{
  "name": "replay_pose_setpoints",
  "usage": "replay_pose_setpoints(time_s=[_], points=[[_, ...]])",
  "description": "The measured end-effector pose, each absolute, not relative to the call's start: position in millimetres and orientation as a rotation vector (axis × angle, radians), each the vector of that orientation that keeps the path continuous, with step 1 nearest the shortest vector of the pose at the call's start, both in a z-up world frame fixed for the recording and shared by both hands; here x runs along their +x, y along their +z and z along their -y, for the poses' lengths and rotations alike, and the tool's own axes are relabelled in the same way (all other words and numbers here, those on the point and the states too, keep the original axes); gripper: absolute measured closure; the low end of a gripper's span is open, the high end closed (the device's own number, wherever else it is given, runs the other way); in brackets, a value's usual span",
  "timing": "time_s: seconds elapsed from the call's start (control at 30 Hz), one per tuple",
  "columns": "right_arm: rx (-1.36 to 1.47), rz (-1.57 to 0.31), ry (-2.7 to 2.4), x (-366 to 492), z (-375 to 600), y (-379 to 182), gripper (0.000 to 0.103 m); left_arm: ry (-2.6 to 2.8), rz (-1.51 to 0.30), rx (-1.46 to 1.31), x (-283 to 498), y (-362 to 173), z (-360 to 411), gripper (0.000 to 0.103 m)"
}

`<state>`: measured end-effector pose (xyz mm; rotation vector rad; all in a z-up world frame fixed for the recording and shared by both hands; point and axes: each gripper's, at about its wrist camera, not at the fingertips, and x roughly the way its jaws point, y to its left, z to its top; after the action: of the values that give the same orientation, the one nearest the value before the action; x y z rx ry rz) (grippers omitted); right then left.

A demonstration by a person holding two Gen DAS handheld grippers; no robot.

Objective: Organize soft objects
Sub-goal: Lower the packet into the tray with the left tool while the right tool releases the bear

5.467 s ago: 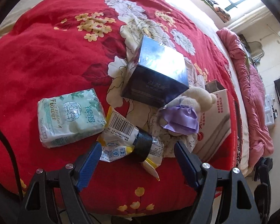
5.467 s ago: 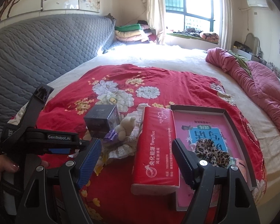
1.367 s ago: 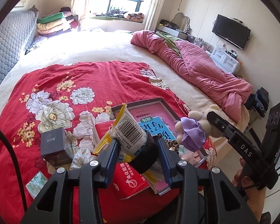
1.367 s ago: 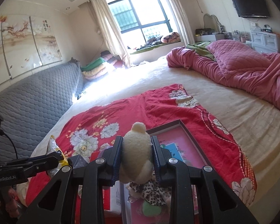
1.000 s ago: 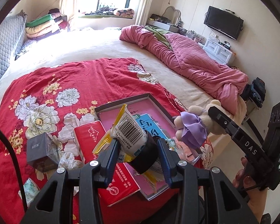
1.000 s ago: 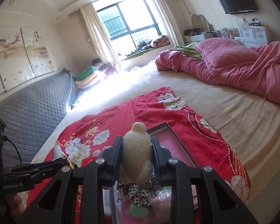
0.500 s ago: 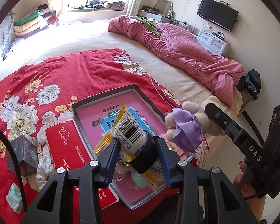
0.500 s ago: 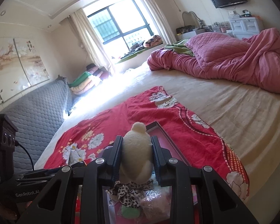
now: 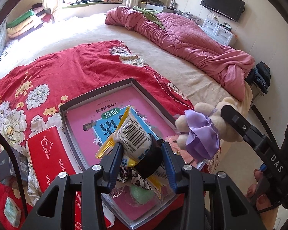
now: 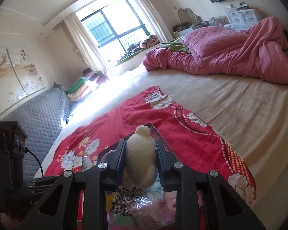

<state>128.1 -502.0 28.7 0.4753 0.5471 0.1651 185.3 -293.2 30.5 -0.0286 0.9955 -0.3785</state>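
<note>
While both grippers are hanging over the shallow grey-rimmed box (image 9: 98,94) lying on the red floral bedspread (image 9: 82,65), the left gripper (image 9: 142,159) is clamping its blue pads on a white and yellow snack packet (image 9: 132,134) with a barcode, a black band (image 9: 150,162) wrapped around the packet's middle sitting right between the jaws. Off to the right in the left wrist view, the right gripper (image 10: 141,163) is squeezing a cream plush bear (image 9: 207,118) in a lilac dress, the toy's body bulging between the two pads and its round ear poking up above them. Inside the box a pink and blue booklet (image 9: 103,118) is lying flat, and at its near end a leopard-print scrunchie (image 9: 133,176), a pale green round item (image 9: 142,193) and some clear wrapping are resting directly below the held packet. Just beside the box's left wall a red tissue pack (image 9: 46,153) is lying; further left are a dark cube box (image 9: 6,164) and a small green tissue packet (image 9: 11,210). A crumpled pink quilt (image 9: 182,42) is sitting well apart across the bed.
</note>
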Motion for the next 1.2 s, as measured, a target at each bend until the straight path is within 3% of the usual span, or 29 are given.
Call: replay_pose_setpoints(time_s=[0.53,1.2], points=[[0.499,-0.58,0.108,136.7,509.6,2.1,0.071,-0.332,-1.042,0.042,199.5,-6.6,306.4,0.061],[0.473,-0.693,0.06,166.1,496.0,-48.3,0.07,-0.364,-1.039,0.048,200.9,-14.3,309.2,0.061]])
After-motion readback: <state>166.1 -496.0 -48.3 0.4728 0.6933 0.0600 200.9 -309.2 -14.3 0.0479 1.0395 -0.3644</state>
